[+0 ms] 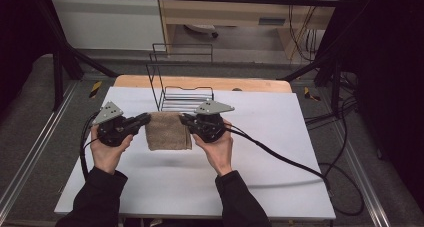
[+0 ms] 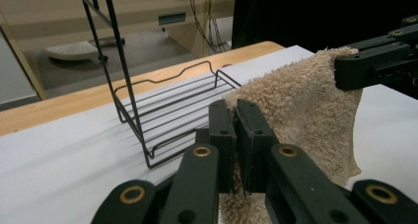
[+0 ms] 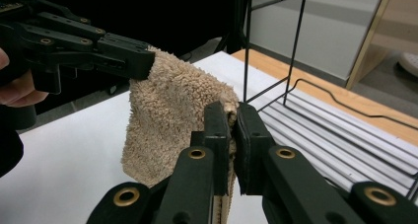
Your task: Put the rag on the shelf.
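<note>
White table (image 1: 280, 152) under a dark frame, wooden edge and shelving behind. Left gripper (image 2: 235, 116) clamped on one upper corner of the towel (image 1: 168, 130); right gripper (image 3: 232, 116) clamped likewise on the opposite corner. Towel, tan and folded, hangs between the two, lifted off the table just in front of the rack (image 1: 186, 98). Step judged: carrying the folded towel. Next move likely calls for both hands to travel together, keeping the top edge taut. Rack's upright wire frame (image 2: 116, 61) stands close behind and could snag the cloth
</note>
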A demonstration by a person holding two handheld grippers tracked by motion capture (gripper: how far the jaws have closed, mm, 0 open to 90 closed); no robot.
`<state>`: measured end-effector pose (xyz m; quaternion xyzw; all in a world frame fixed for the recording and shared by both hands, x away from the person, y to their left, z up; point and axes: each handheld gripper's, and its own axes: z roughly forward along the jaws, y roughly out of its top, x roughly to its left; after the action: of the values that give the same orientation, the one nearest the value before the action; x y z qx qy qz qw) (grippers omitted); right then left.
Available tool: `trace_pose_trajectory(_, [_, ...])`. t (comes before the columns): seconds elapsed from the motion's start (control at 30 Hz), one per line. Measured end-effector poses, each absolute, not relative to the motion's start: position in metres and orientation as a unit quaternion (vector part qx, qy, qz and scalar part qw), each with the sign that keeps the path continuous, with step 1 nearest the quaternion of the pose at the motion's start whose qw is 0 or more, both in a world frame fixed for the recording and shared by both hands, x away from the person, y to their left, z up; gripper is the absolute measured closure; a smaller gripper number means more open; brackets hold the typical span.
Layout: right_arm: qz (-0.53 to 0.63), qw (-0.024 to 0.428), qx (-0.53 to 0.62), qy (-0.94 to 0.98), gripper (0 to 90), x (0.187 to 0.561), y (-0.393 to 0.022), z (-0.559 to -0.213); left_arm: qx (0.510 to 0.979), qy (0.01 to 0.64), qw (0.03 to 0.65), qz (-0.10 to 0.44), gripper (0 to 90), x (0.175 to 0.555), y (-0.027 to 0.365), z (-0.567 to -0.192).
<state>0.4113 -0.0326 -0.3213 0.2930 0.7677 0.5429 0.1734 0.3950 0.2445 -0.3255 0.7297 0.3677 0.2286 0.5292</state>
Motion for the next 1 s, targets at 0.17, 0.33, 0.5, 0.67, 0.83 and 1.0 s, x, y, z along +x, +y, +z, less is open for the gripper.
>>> trace_pose_trajectory(0.17, [0.550,0.181,0.291,0.762,85.5,0.411,-0.039,-0.313,0.725,0.362,0.537,0.234,85.3,0.398,0.240,-0.318])
trace_pose_trajectory(0.33, [0.557,0.189,0.293,0.754,85.5,0.412,-0.043,-0.307,0.721,0.357,0.544,0.240,85.3,0.400,0.235,-0.311])
trace_pose_trajectory(0.5, [0.565,0.194,0.294,0.746,85.5,0.413,-0.048,-0.300,0.715,0.352,0.551,0.247,85.3,0.403,0.231,-0.304])
trace_pose_trajectory(0.67, [0.571,0.201,0.295,0.740,85.5,0.417,-0.054,-0.293,0.707,0.349,0.561,0.250,85.4,0.407,0.226,-0.298])
trace_pose_trajectory(0.83, [0.579,0.207,0.295,0.731,85.5,0.422,-0.059,-0.287,0.703,0.346,0.568,0.251,85.4,0.412,0.222,-0.290])
trace_pose_trajectory(1.0, [0.585,0.213,0.296,0.725,85.6,0.426,-0.064,-0.281,0.698,0.342,0.574,0.259,85.4,0.416,0.216,-0.282])
